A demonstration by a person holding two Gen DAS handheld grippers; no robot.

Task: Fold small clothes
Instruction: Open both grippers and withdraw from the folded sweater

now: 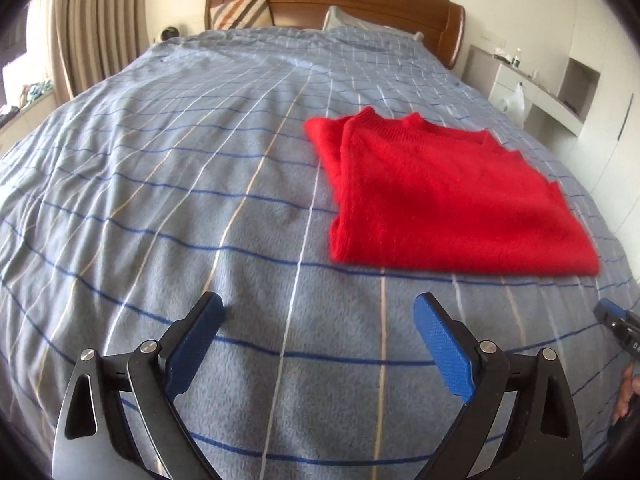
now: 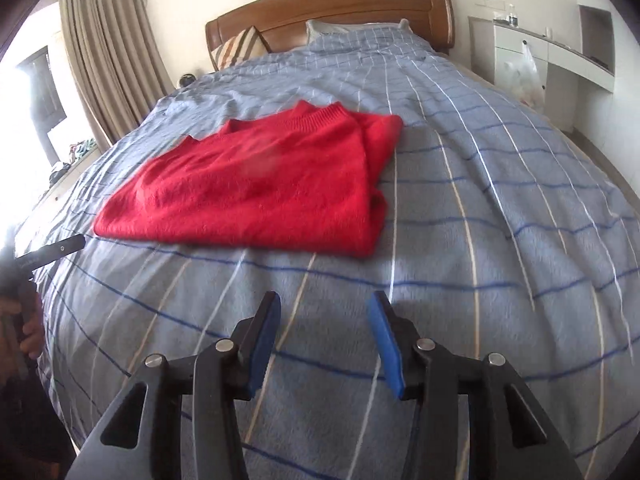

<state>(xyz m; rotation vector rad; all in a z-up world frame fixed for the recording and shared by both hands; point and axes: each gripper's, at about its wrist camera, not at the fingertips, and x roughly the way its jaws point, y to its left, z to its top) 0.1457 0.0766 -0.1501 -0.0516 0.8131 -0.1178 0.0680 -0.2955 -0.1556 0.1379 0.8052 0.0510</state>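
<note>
Now both tilted down over bedspread (image 1: 160,200): left hand-held gripper (image 1: 318,308) wide, right hand-held gripper (image 2: 324,308) half-spread, empty.

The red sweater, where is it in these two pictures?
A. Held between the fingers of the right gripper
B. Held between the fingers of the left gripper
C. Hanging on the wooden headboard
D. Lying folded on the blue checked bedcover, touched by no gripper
D: the red sweater lies folded flat on the bedcover, while the left gripper and the right gripper are both open with nothing between them.
</note>
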